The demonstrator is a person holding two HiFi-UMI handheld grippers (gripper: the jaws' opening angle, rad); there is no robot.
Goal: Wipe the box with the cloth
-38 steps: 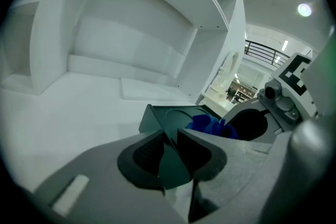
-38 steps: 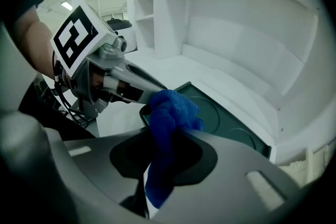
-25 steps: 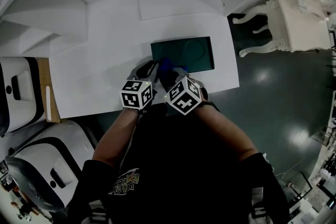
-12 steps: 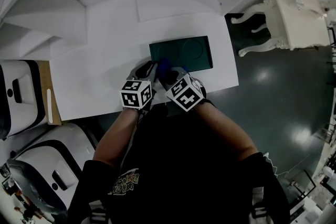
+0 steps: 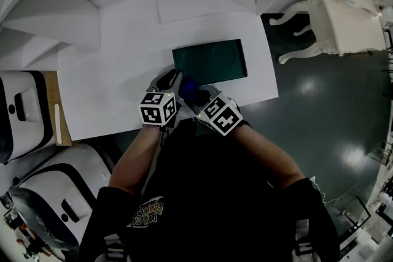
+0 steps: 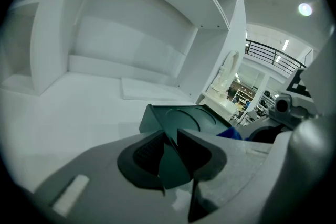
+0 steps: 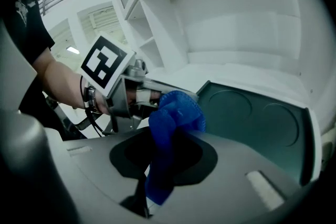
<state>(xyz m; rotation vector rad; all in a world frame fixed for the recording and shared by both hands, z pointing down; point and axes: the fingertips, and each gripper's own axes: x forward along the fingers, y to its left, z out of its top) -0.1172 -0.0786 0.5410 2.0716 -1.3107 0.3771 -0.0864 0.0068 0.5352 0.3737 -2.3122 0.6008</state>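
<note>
Dark green and flat, the box (image 5: pixel 212 61) is laid on the white bench (image 5: pixel 110 89). Its right end is close to the bench's right edge, and bare surface is left to its left and behind it. Its near left corner is clamped between the fingers of the left gripper (image 5: pixel 172 78). A blue cloth (image 5: pixel 189 86) is pinched by the right gripper (image 5: pixel 198 94) at the box's near edge.
</note>
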